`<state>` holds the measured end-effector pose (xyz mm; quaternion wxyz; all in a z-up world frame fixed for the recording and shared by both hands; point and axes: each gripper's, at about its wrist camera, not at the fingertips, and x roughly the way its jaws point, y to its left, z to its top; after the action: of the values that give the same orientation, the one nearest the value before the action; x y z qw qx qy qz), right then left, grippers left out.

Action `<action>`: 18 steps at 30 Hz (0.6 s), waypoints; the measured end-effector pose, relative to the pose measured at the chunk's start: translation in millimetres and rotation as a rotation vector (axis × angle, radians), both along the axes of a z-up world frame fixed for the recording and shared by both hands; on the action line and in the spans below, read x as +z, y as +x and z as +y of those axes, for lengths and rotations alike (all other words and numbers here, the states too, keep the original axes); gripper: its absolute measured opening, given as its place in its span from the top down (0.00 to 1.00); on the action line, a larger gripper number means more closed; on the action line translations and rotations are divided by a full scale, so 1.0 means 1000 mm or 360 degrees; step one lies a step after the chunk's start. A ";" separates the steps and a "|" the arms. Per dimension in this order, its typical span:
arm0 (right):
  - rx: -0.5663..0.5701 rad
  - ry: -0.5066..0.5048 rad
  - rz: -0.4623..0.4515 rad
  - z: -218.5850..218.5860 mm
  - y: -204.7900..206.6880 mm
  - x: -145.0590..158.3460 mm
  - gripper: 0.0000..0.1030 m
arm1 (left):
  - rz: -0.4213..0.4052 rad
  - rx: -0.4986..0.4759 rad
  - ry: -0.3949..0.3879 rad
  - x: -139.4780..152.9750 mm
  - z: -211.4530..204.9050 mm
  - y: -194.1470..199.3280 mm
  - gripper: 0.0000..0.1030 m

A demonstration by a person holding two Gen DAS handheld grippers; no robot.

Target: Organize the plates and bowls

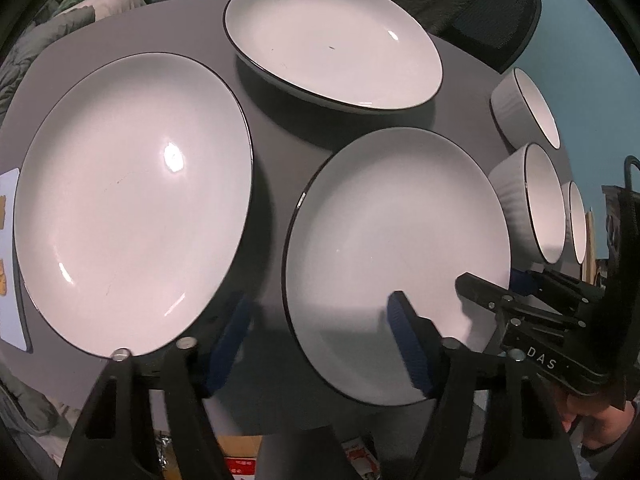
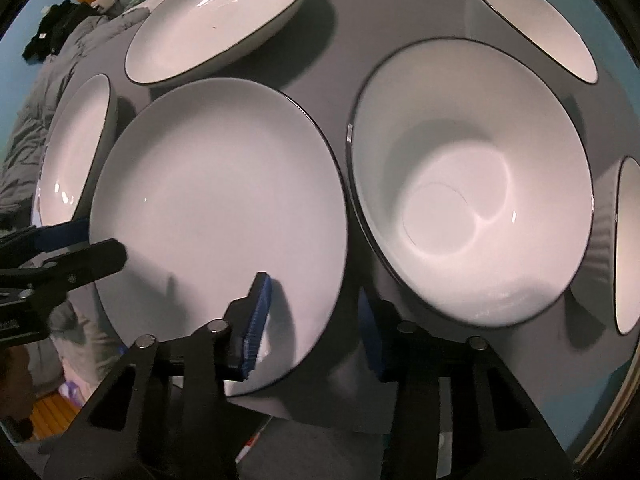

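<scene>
Three white, dark-rimmed plates lie on a round grey table (image 1: 272,140): a near plate (image 1: 400,220) (image 2: 216,200), a left plate (image 1: 132,200) (image 2: 76,152) and a far plate (image 1: 328,40) (image 2: 216,20). Three white bowls (image 1: 532,200) (image 2: 472,184) stand along the right side. My left gripper (image 1: 320,344) (image 2: 92,240) is open and straddles the near plate's left rim, one pad over the plate, one outside. My right gripper (image 2: 316,328) (image 1: 494,282) straddles its right rim beside the nearest bowl. A gap shows at its pads.
A black mesh chair (image 1: 480,8) stands behind the table. Grey bedding and clothes (image 1: 40,40) lie beyond the left edge. A white sheet (image 1: 8,260) rests at the table's left. Boxes (image 1: 240,456) sit on the floor under the near edge.
</scene>
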<state>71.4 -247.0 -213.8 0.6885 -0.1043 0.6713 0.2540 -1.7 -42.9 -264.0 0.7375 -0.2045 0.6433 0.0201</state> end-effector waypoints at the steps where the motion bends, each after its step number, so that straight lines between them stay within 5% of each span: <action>1: 0.0005 0.0007 0.0002 -0.001 0.001 0.001 0.65 | 0.0000 0.0002 0.0000 0.001 0.002 0.000 0.38; 6: -0.0020 0.0027 0.0012 -0.010 0.006 -0.006 0.68 | 0.0017 0.0037 -0.0021 -0.003 0.011 -0.001 0.52; 13: -0.0048 -0.0001 0.0025 -0.013 -0.010 -0.013 0.68 | 0.0068 0.0088 -0.0126 -0.010 0.023 0.000 0.85; 18: -0.0025 -0.0009 0.0057 -0.019 -0.012 -0.012 0.69 | 0.0073 0.0057 -0.0105 -0.009 0.025 0.001 0.85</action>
<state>59.7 -266.4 -225.4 0.6781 -0.0965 0.6849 0.2486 -0.8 -18.3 -272.6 0.7151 -0.2397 0.6565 0.0169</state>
